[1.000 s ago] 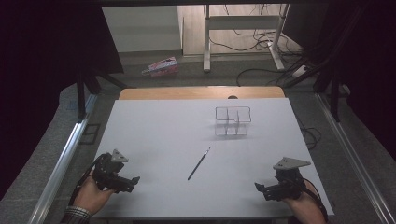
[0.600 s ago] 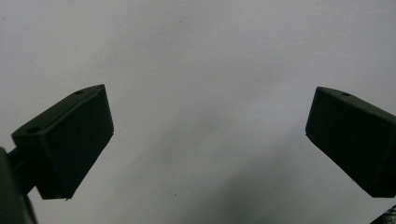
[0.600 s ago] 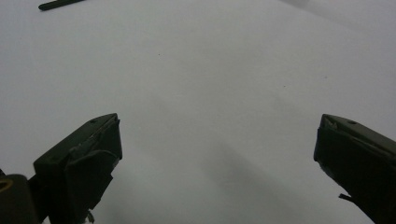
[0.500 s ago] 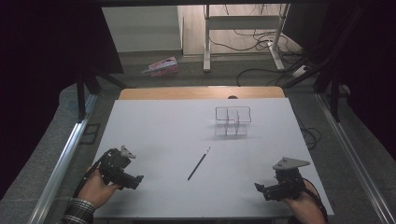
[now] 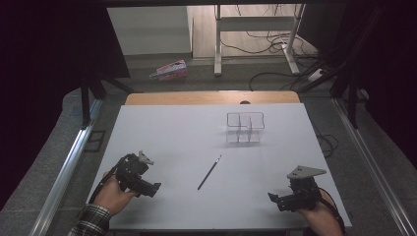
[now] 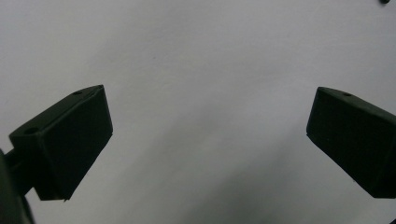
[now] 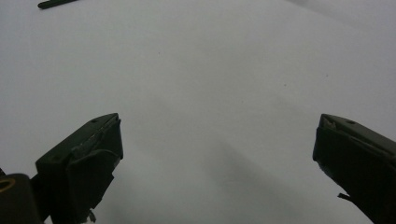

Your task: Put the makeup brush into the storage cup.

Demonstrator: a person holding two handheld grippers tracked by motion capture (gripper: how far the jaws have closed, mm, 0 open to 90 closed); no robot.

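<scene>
Pen lies flat on white worktop, mid-front, between both grippers, touching neither. Left gripper near front-left, fingers spread wide, empty. Right gripper near front-right, fingers spread wide, empty. Clear organizer behind pen, well apart.

This is a lab or test room set up for recording, not a home; a white table top lies under a fixed overhead camera, with a bare wooden strip along its 12 o'clock edge; metal rails run down the floor at 9 and 3 o'clock; black curtains close off the space at 10 and 2 o'clock; at 12 o'clock stands a white metal frame on a wooden floor, with loose cables trailing under it and a power strip at 1 o'clock; a pink carton lies on the grey carpet at 11 o'clock.
</scene>
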